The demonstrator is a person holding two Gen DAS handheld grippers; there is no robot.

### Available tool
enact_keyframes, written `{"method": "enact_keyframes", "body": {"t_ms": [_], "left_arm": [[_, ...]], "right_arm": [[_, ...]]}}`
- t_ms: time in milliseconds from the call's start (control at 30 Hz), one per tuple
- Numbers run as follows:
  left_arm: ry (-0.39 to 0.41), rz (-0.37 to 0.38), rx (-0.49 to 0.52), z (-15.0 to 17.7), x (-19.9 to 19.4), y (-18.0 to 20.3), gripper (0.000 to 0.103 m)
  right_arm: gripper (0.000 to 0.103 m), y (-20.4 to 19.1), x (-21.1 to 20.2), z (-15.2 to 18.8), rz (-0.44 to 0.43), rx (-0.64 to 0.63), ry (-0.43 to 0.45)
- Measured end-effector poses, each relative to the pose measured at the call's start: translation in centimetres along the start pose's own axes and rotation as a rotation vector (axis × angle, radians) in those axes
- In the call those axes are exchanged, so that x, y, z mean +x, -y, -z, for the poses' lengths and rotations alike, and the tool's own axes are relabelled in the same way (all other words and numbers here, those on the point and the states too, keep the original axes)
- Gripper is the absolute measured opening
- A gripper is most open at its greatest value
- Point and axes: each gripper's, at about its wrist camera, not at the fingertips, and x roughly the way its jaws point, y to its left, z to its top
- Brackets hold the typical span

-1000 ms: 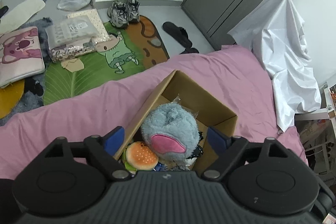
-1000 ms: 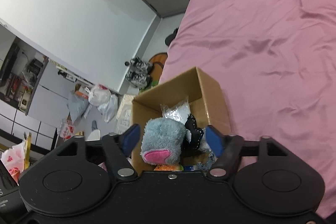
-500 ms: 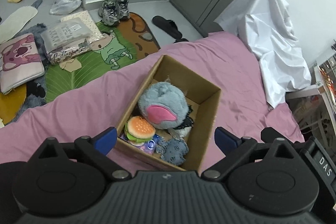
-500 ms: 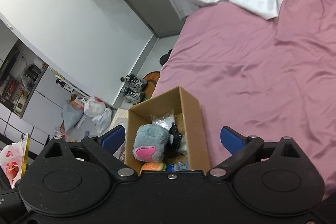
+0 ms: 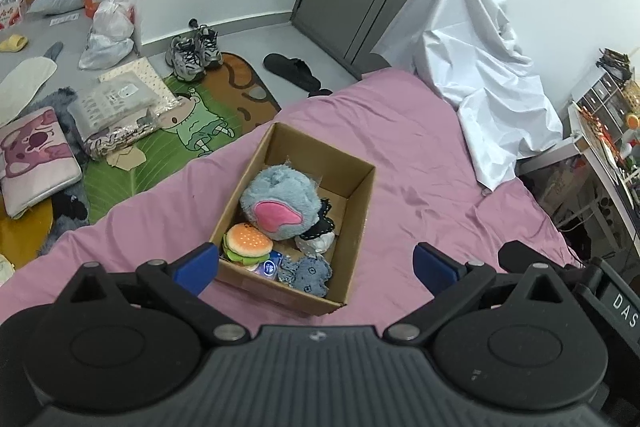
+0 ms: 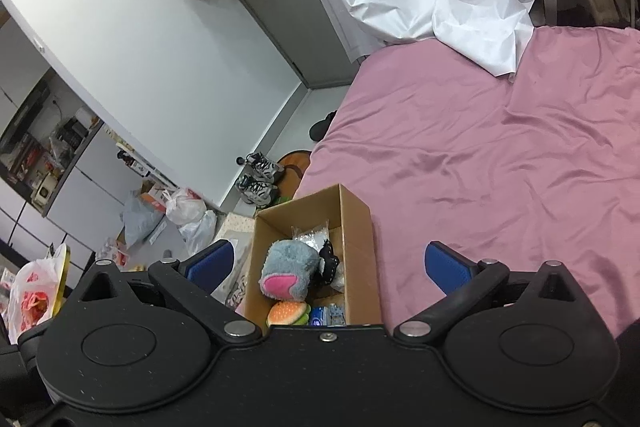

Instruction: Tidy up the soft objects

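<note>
Resting on the pink bed [image 5: 420, 147], the cardboard box [image 5: 362, 211] holds a burger plush [image 5: 246, 241], a grey plush [image 5: 280, 203] and a denim plush [image 5: 310, 271]. Left gripper [image 5: 316, 267] and right gripper [image 6: 328, 267] hover above, jaws wide, holding nothing.

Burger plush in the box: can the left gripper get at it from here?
Probably yes. The burger plush lies uncovered at the near end of the open box, beside the grey plush; the left gripper is open and empty.
</note>
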Motion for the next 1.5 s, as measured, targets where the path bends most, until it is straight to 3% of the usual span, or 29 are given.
{"method": "enact_keyframes", "body": {"t_ms": [300,500,800,1500], "left_arm": [[0.054,0.008,0.073,1.0,-2.8,1.5,0.103],[0.103,-0.004,0.187,2.0,-4.7,2.5,0.103],[0.115,-0.015,0.304,3.3,-6.8,3.4,0.103],[0.116,-0.005,0.319,4.0,-8.6,3.6,0.103]], "right_arm": [[0.103,-0.3,-3.5,0.2,0.049,-0.128,0.008],[0.103,-0.3,-5.5,0.7,0.065,-0.196,-0.008],[0.103,0.5,-7.5,1.0,0.069,-0.199,0.001],[0.103,0.0,-9.3,1.4,0.035,-0.227,0.015]]}}
